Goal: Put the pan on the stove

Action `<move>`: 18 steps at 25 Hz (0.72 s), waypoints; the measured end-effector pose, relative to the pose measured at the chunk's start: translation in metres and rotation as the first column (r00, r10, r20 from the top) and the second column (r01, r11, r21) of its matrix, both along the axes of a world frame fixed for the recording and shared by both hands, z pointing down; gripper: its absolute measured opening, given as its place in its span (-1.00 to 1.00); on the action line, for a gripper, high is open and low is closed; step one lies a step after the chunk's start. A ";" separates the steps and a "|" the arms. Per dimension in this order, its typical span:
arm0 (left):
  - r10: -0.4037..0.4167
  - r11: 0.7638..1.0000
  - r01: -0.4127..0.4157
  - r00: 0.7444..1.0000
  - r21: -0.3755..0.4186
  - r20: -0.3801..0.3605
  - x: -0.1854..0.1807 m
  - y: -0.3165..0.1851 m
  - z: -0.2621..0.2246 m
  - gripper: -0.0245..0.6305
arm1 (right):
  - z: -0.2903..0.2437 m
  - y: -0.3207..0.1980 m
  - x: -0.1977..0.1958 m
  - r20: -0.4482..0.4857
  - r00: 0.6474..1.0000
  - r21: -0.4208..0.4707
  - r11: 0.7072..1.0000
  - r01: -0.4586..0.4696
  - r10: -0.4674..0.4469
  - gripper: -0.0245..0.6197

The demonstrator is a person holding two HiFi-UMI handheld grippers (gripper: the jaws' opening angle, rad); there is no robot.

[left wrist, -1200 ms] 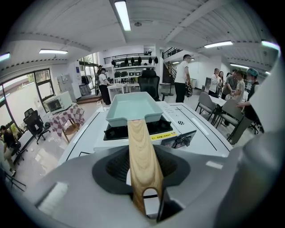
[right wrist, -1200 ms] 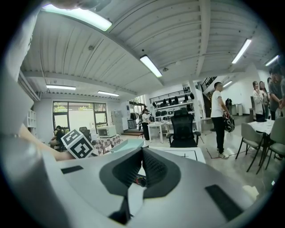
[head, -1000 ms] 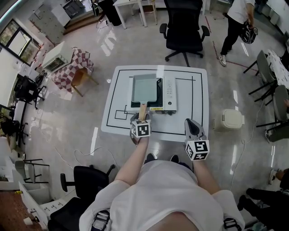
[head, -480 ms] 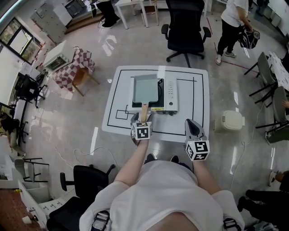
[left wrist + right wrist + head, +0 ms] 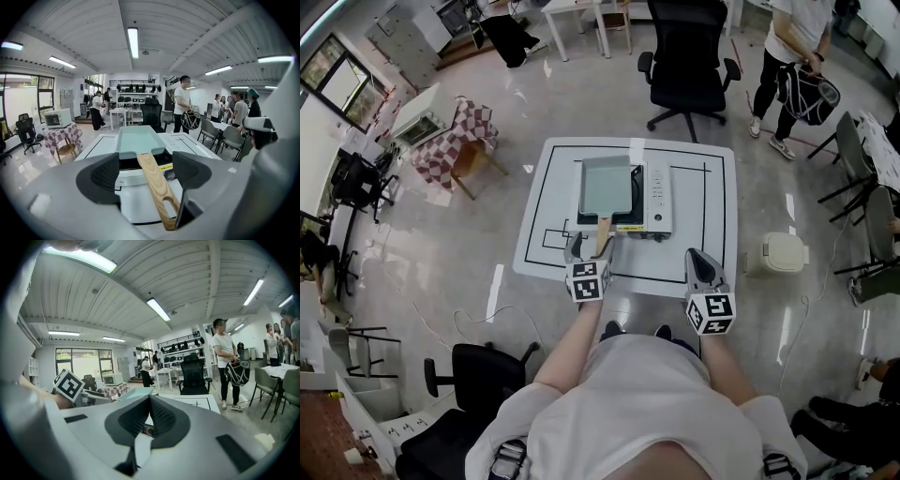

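The pale teal rectangular pan (image 5: pixel 605 183) sits on the white portable stove (image 5: pixel 652 197) in the middle of the white table (image 5: pixel 548 202). Its wooden handle (image 5: pixel 601 232) points toward me. My left gripper (image 5: pixel 588 247) is at the handle's end with its jaws opening. In the left gripper view the handle (image 5: pixel 157 183) lies between the spread pads (image 5: pixel 105 176), close to the right one and not pressed. The pan (image 5: pixel 138 139) is level on the stove (image 5: pixel 130 178). My right gripper (image 5: pixel 703 262) hovers at the table's near edge, shut and empty (image 5: pixel 150 416).
A black office chair (image 5: pixel 689 56) stands beyond the table. A white bin (image 5: pixel 778 251) is on the floor to the right. A chair with a checked cloth (image 5: pixel 455 141) is at the left. A person with a bag (image 5: pixel 792 56) walks at the back right.
My left gripper's jaws have spread and let go of the pan handle, and the gripper has drawn back slightly toward me. The person at the back right has moved.
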State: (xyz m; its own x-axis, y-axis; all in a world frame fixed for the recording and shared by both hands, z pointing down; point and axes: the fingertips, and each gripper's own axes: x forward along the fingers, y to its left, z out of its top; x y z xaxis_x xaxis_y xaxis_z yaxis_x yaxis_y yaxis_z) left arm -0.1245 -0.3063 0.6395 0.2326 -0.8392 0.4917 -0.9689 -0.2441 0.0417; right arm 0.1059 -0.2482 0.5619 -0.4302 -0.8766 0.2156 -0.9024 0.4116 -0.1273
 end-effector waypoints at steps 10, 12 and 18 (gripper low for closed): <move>0.120 0.919 -0.094 0.992 0.383 -0.045 -0.016 0.012 -0.100 0.13 | -0.019 -0.006 -0.006 0.005 1.000 0.034 0.999 -0.019 0.019 -0.90; 0.166 0.856 -0.135 0.986 0.498 -0.017 -0.013 0.020 -0.133 0.12 | -0.028 -0.008 -0.005 0.015 1.000 0.047 0.999 -0.026 0.026 -0.90; 0.172 0.802 -0.143 0.985 0.580 0.004 -0.030 0.035 -0.181 0.09 | -0.064 -0.007 -0.012 0.021 0.999 0.105 0.994 -0.037 0.035 -0.90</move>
State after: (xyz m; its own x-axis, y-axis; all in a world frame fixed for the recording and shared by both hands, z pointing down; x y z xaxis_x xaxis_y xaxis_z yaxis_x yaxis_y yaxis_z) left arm -0.1550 -0.2712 0.4588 0.3961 -0.9142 -0.0856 -0.9156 -0.3862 -0.1119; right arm 0.0938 -0.2551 0.4977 -0.4010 -0.9090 0.1134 -0.9148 0.3908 -0.1025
